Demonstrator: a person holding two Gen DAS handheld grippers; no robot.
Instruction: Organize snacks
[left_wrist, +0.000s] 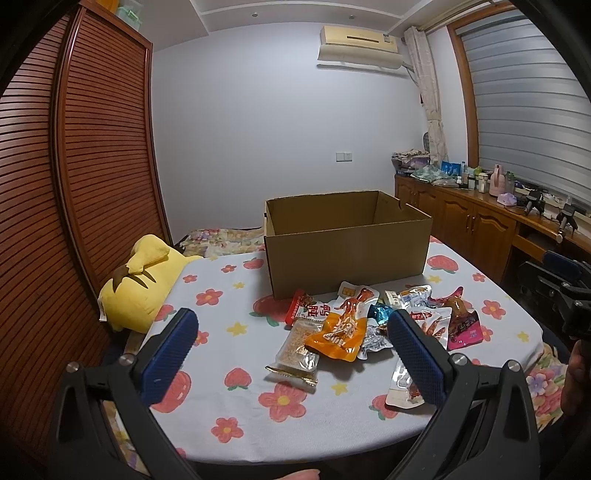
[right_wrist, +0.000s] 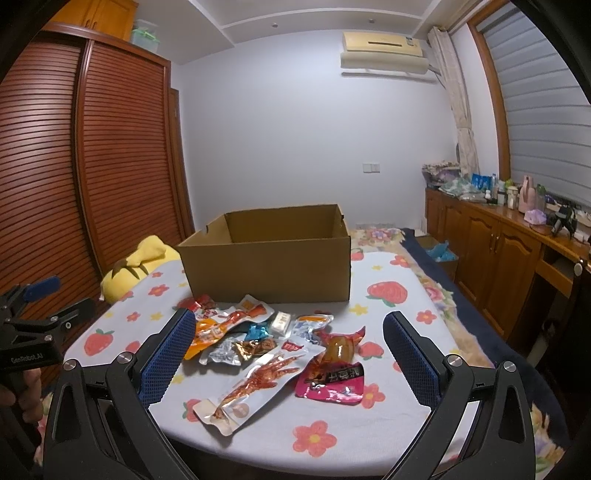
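Note:
An open brown cardboard box (left_wrist: 347, 254) (right_wrist: 269, 264) stands on a flower-print table (left_wrist: 229, 398) (right_wrist: 402, 325). Several snack packets lie in a pile in front of it: an orange packet (left_wrist: 338, 334), a clear packet of crumbly snack (left_wrist: 299, 347), a clear chicken-foot packet (right_wrist: 258, 384) and a pink packet (right_wrist: 332, 376). My left gripper (left_wrist: 291, 321) is open and empty, held above the near side of the pile. My right gripper (right_wrist: 290, 321) is open and empty, above the chicken-foot and pink packets. The left gripper shows at the right wrist view's left edge (right_wrist: 48, 321).
A yellow plush toy (left_wrist: 144, 284) (right_wrist: 136, 269) lies at the table's left edge. A slatted wooden wardrobe (left_wrist: 74, 184) stands on the left. A wooden cabinet (left_wrist: 476, 229) (right_wrist: 491, 251) with bottles and clutter runs along the right wall.

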